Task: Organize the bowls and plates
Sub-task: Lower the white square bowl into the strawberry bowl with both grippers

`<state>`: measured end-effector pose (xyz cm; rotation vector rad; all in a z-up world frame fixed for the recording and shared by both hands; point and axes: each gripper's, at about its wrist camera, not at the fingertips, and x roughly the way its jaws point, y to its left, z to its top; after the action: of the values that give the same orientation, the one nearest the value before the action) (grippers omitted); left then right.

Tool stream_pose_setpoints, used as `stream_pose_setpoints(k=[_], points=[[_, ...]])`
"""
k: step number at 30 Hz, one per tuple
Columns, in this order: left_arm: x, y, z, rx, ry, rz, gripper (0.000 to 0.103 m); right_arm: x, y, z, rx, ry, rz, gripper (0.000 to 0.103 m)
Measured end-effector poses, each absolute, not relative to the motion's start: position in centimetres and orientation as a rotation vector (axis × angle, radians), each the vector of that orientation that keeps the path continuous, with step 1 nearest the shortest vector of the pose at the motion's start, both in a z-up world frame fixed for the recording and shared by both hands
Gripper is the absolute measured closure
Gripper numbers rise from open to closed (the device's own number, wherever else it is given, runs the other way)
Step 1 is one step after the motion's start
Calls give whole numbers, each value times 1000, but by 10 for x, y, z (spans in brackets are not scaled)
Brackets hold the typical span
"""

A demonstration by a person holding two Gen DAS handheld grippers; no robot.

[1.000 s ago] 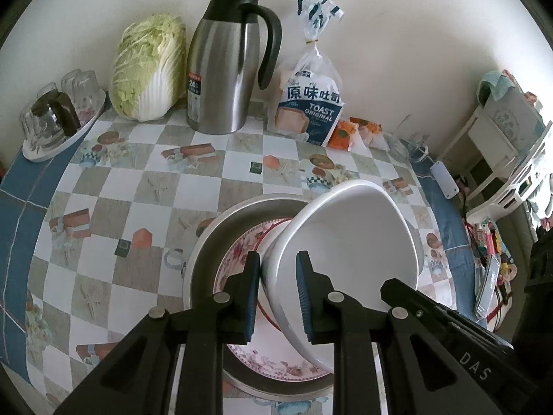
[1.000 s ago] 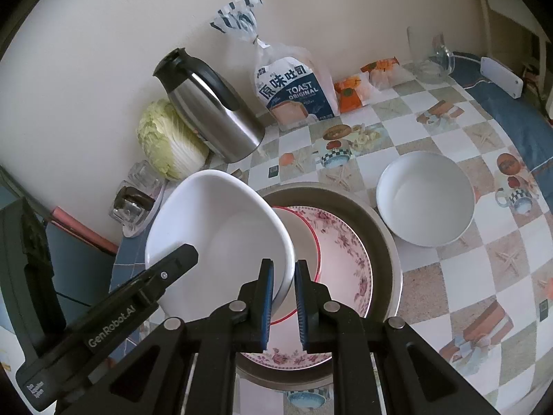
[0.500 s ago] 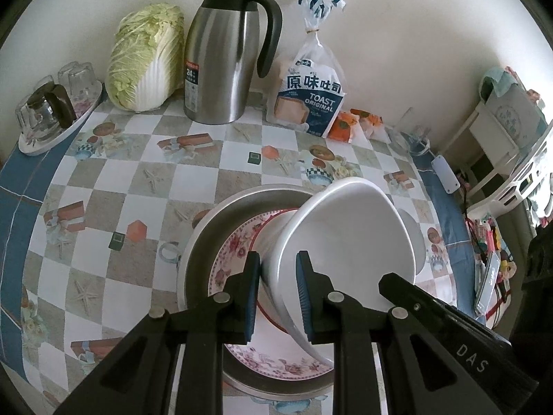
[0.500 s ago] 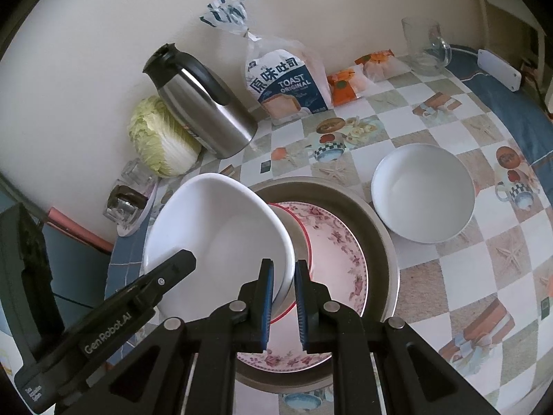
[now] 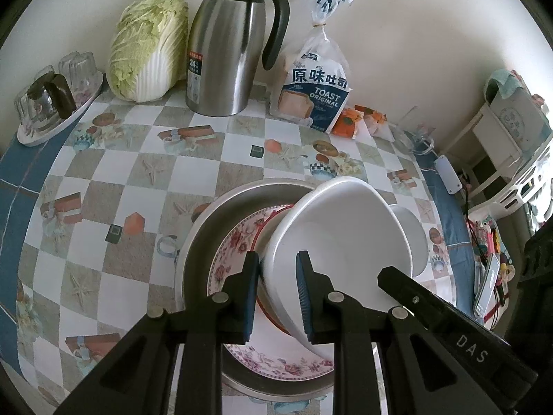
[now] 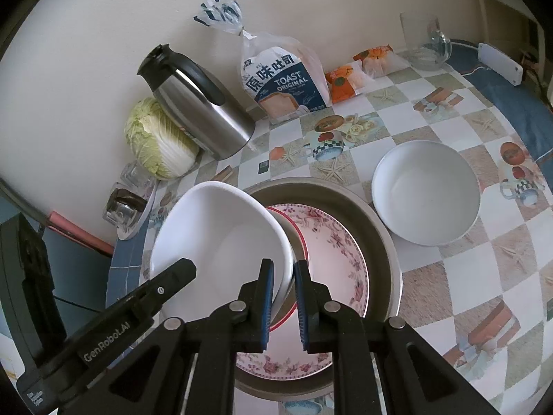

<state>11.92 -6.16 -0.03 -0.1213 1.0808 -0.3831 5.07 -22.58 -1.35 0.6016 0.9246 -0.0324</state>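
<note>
Both grippers are gripping one white bowl (image 5: 345, 238) by opposite edges and holding it tilted above a metal basin (image 5: 197, 242) on the worktop (image 5: 138, 173). The left gripper (image 5: 278, 297) is pinching the bowl's rim, with one blue-padded finger outside the wall and the other inside, so its fingers are standing only slightly apart. The right gripper (image 6: 285, 306) is clamping the opposite rim, its fingers nearly together with the thin edge between them. In each wrist view the other gripper's black arm is showing across the bowl.

Inside the basin a flowered plate (image 6: 342, 259) is lying flat, and a smaller red-rimmed dish (image 6: 293, 228) is sitting on it, partly hidden behind the tilted bowl. A second white bowl (image 6: 427, 192) is standing upright on the checked cloth, just beside the basin on its right in the right wrist view.

Along the wall at the back, a cabbage (image 5: 148, 45), a steel jug (image 5: 228, 41) with a black handle and a bag of toast bread (image 5: 314, 90) are standing in a row, with orange packets (image 5: 349, 121) next to the bread. A small tray of upturned glasses (image 5: 52, 93) is sitting at the worktop's left edge.
</note>
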Motion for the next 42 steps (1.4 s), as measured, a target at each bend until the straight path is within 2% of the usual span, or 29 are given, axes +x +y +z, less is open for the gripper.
stream_pose_setpoints(k=[42], points=[[123, -51, 5, -201, 1087, -386, 81, 54, -225, -14, 585, 933, -45, 86]])
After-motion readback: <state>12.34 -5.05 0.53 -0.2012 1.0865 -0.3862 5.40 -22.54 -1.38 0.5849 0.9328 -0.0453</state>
